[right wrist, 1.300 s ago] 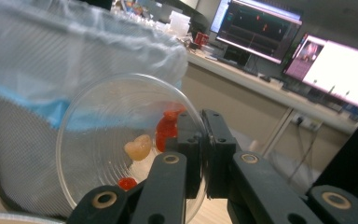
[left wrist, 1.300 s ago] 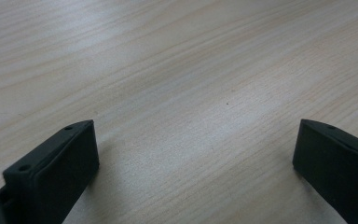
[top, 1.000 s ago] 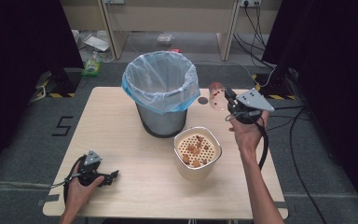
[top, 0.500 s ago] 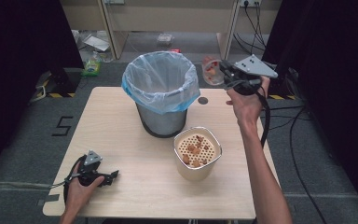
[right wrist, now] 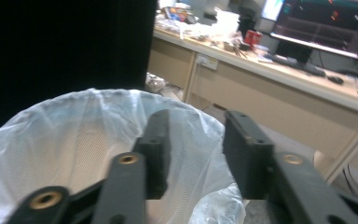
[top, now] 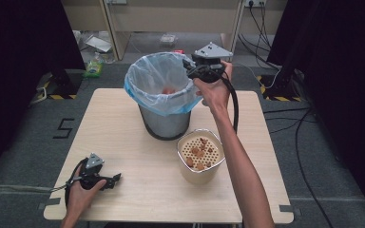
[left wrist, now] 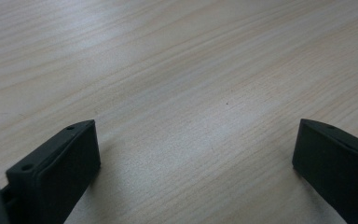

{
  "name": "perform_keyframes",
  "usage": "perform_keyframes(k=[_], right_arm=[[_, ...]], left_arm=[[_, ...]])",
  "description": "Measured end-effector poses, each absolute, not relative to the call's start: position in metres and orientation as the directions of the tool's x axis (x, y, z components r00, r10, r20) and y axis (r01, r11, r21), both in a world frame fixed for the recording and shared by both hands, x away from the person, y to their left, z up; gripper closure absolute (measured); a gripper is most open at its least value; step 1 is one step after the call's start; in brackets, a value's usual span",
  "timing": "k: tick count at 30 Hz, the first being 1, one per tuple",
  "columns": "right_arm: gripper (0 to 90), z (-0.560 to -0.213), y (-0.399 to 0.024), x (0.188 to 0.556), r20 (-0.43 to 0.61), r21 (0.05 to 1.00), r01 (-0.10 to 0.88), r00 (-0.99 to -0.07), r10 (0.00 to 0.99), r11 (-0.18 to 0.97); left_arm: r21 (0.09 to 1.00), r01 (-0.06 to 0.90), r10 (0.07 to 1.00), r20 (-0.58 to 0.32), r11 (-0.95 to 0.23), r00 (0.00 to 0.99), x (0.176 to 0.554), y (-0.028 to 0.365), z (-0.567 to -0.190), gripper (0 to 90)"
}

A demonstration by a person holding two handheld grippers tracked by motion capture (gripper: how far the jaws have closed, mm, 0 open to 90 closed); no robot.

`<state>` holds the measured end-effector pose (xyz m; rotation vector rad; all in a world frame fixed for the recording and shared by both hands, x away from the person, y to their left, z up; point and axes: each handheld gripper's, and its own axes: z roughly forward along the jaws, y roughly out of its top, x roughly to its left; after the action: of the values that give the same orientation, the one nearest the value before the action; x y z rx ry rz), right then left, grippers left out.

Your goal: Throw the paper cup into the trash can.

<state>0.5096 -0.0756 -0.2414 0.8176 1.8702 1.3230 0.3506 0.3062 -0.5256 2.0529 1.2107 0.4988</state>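
Showing "5", apparently taped, floor mark [top: 64, 127].

- A light wooden table [top: 123, 128] with a pale grain carries everything.
- A grey metal bin [top: 165, 124] lined with a clear blue-rimmed bag stands at the table's far middle, directly below the right gripper [top: 190, 70].
- A cream perforated container [top: 199, 161] holding brown pieces stands just nearer than the bin, under the right forearm.
- The left gripper [top: 115, 177] rests on the near left corner, well apart from both, bare wood between its parted jaws.
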Motion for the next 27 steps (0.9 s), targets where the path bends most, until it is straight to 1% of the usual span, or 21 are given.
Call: perform_keyframes(k=[2,4,10,15,21,24,27], right_arm=[[59.0,-0.242,-0.079,0.511,-0.165,0.957,0.111,-0.554,0.816,0.269],[57.7,-0.241,-0.086,0.510,-0.174,0.955,0.111,-0.540,0.823,0.275],[55.6,-0.244,-0.115,0.502,-0.160,0.949,0.155,-0.513,0.843,0.274],[53.3,-0.249,-0.140,0.492,-0.172,0.939,0.177,-0.501,0.848,0.296],[51.3,-0.266,-0.171,0.474,-0.186,0.922,0.216,-0.484,0.855,0.323],[49.6,-0.279,-0.184,0.464,-0.186,0.915,0.237,-0.472,0.862,0.327],[47.7,-0.295,-0.196,0.454,-0.212,0.895,0.261,-0.462,0.861,0.361]], left_arm=[[0.727,0.605,0.871,-0.019,-0.325,0.491,0.351,0.306,-0.526,0.0],[0.727,0.605,0.871,-0.019,-0.325,0.491,0.351,0.306,-0.526,0.0],[0.727,0.605,0.871,-0.019,-0.325,0.491,0.351,0.306,-0.526,0.0],[0.727,0.605,0.871,-0.019,-0.325,0.491,0.351,0.306,-0.526,0.0],[0.726,0.605,0.871,-0.019,-0.325,0.491,0.351,0.306,-0.526,0.0],[0.726,0.606,0.871,-0.018,-0.325,0.490,0.350,0.306,-0.526,0.0],[0.726,0.606,0.871,-0.019,-0.325,0.490,0.350,0.306,-0.526,0.0]])
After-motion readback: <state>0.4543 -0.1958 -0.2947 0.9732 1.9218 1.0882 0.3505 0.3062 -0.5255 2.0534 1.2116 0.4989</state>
